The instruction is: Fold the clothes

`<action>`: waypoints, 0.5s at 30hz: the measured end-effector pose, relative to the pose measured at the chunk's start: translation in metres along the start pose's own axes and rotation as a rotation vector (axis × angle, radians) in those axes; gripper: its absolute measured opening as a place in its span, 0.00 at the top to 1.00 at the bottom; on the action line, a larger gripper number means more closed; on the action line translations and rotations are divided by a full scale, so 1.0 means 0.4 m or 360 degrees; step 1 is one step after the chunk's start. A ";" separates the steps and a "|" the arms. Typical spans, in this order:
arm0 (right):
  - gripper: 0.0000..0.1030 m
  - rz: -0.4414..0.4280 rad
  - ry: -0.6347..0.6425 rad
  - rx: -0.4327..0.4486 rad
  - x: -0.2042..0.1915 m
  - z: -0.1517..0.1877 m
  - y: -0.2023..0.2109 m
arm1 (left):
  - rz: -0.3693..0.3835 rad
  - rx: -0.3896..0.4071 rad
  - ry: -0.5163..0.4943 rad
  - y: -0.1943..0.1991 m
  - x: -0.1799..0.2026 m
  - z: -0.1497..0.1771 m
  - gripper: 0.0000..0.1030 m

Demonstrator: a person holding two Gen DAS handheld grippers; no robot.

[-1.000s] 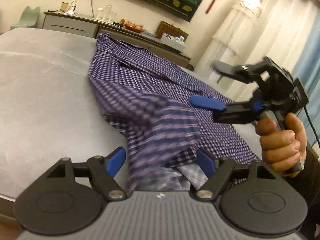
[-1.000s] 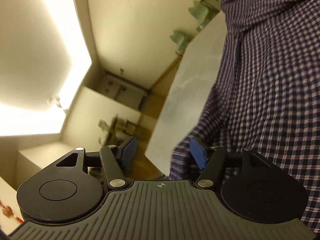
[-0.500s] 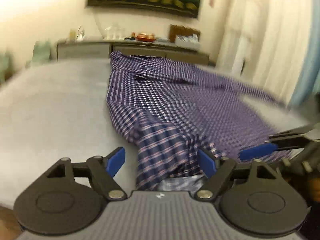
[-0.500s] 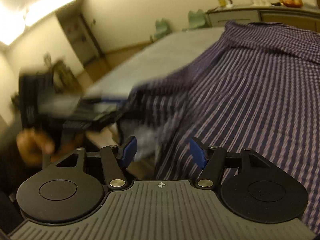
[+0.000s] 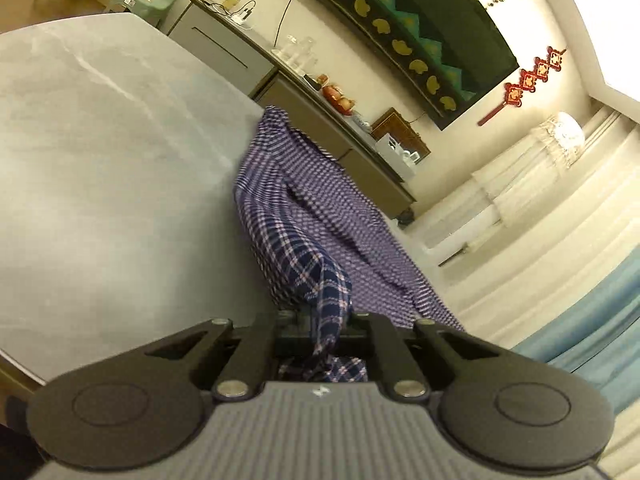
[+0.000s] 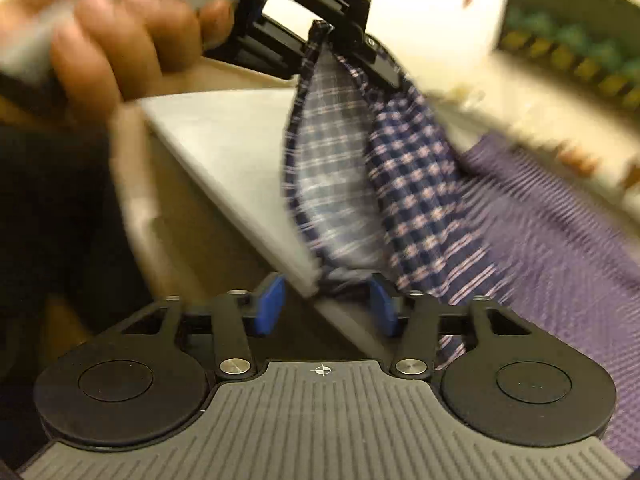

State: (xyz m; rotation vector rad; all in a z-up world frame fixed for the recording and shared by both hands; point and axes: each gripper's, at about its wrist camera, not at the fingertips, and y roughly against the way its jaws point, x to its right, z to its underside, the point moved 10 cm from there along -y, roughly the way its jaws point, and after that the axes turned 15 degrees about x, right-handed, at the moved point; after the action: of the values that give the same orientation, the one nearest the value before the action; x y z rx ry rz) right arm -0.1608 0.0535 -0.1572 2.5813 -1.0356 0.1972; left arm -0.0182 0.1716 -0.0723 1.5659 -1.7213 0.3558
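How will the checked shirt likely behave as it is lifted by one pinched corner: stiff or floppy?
Probably floppy: the checked shirt sags in loose folds below the left gripper shut on its corner. Probably light: that small pinch lifts it. The rest will likely drag across the table.

grey table [image 5: 100, 168] – checked shirt [image 5: 320, 232] on it

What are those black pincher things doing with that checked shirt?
A person is folding a purple checked shirt on a grey table, holding a pincher tool in each hand. The left gripper has shut on a bunch of the shirt's cloth, and in the right wrist view that cloth hangs up off the table from it. The right gripper is open, with its blue pads on either side of the lower edge of the hanging cloth, near the table's corner. The rest of the shirt lies spread across the table.
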 end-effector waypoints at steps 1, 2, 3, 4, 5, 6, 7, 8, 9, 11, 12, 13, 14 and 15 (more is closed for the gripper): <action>0.37 0.0066 0.0046 0.0030 0.003 -0.008 -0.007 | 0.0010 -0.0005 0.0013 -0.002 0.011 -0.002 0.95; 0.35 0.0092 0.0071 0.0036 0.001 -0.013 -0.024 | 0.0021 -0.0010 0.0025 -0.004 0.021 -0.004 0.95; 0.35 0.0118 0.0088 0.0042 -0.002 -0.019 -0.041 | 0.0026 -0.0012 0.0036 -0.007 0.030 -0.006 0.95; 0.35 0.0139 0.0080 0.0046 -0.006 -0.023 -0.061 | 0.0030 -0.0014 0.0039 -0.010 0.037 -0.004 0.95; 0.35 0.0160 0.0073 0.0048 -0.011 -0.028 -0.080 | 0.0035 -0.0017 0.0037 -0.012 0.042 -0.002 0.95; 0.36 0.0185 0.0075 0.0042 -0.018 -0.032 -0.096 | 0.0031 -0.0014 0.0039 -0.021 0.047 0.001 0.95; 0.38 0.0242 0.0097 0.0024 -0.022 -0.031 -0.114 | 0.0027 -0.0006 0.0042 -0.029 0.053 0.000 0.95; 0.45 0.0310 0.0121 -0.0001 -0.020 -0.027 -0.125 | 0.0025 0.0002 0.0045 -0.035 0.059 -0.002 0.95; 0.55 0.0358 0.0134 -0.0039 -0.014 -0.020 -0.132 | 0.0021 0.0014 0.0047 -0.032 0.060 -0.007 0.95; 0.67 0.0397 0.0150 -0.0130 0.005 0.002 -0.134 | 0.0014 0.0038 0.0055 -0.017 0.059 -0.019 0.95; 0.69 0.0418 0.0159 -0.0170 0.015 0.012 -0.132 | 0.0014 0.0045 0.0061 -0.012 0.059 -0.025 0.95; 0.72 0.0437 0.0167 -0.0193 0.030 0.019 -0.114 | 0.0015 0.0053 0.0064 -0.008 0.059 -0.030 0.95; 0.85 0.0439 0.0159 -0.0224 0.044 0.027 -0.093 | 0.0016 0.0060 0.0067 -0.005 0.059 -0.035 0.95; 0.89 0.0435 0.0143 -0.0252 0.057 0.036 -0.074 | 0.0018 0.0065 0.0070 -0.003 0.059 -0.037 0.95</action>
State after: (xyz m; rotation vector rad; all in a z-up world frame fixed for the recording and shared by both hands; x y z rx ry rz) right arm -0.1239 0.0535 -0.1726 2.2641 -1.3115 0.2845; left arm -0.0107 0.1643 -0.0466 1.5665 -1.6997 0.4300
